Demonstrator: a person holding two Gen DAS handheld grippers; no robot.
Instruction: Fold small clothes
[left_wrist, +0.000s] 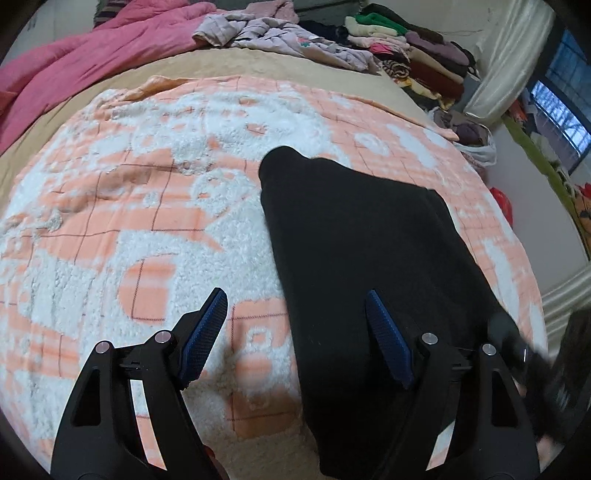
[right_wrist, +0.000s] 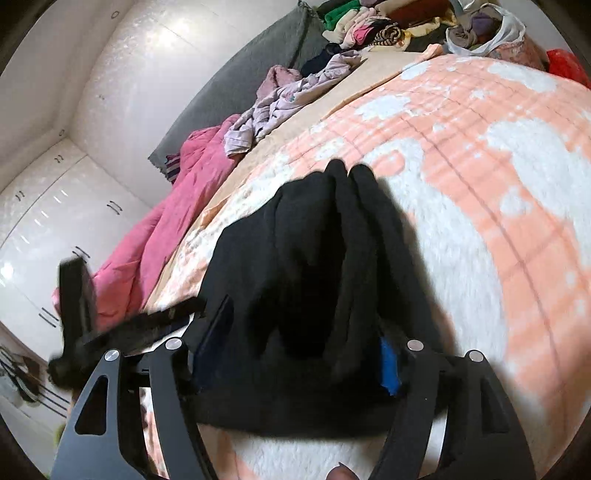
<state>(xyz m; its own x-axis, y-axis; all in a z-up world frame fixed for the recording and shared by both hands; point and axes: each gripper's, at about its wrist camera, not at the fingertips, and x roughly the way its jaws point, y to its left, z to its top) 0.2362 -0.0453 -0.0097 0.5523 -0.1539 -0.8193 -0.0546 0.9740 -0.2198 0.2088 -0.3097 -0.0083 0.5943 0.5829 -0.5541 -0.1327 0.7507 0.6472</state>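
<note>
Black garment (left_wrist: 362, 236) lies on the bed's orange-white blanket (left_wrist: 147, 206).

Black garment (left_wrist: 369, 251) on an orange-and-white blanket (left_wrist: 147, 206)
The left hand-held gripper (left_wrist: 295, 314) hangs over its edge, jaws apart.

Blanket (left_wrist: 110, 206) left of black garment (left_wrist: 369, 240) lies open.

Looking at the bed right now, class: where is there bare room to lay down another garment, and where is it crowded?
Free: the peach blanket left of the black garment. Crowded: the far edge, with pink quilt, lilac clothes and folded stacks.
</note>
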